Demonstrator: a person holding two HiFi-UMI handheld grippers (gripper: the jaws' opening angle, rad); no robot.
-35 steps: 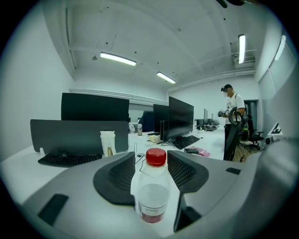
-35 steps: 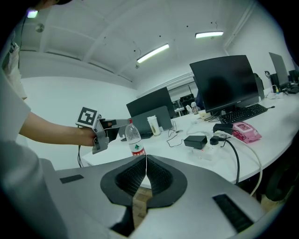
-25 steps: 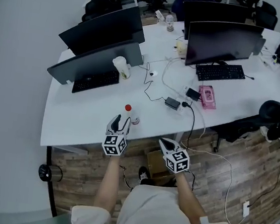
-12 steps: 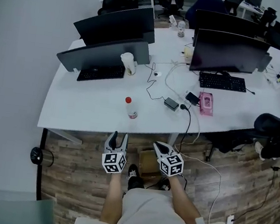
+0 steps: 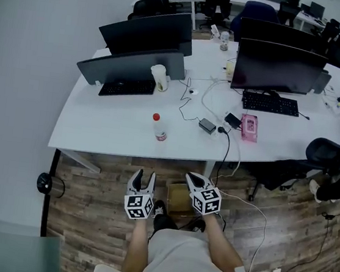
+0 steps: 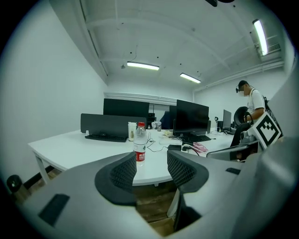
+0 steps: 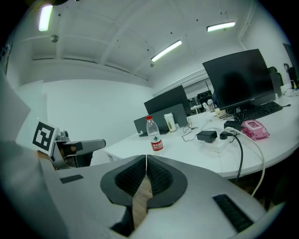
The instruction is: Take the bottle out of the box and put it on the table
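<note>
— How is the light?
— Even, cool and rather flat. It comes from ceiling strip lights [image 6: 142, 66]. In both tool views they burn out to plain white with a faint glow round them.
— Any shadows?
— Only soft ones. In the head view the white worktop [image 5: 110, 125] is bright. The floor [image 5: 86, 214] is darker, with a dim band under the worktop's edge.
— And sharpness?
— The middle of the room is fairly crisp. The left tool [image 6: 152, 163] and right tool [image 7: 146, 173], close to their lenses, look soft. Fisheye bending is strong: straight worktop edges curve, and both tool views have black, vignetted corners.
</note>
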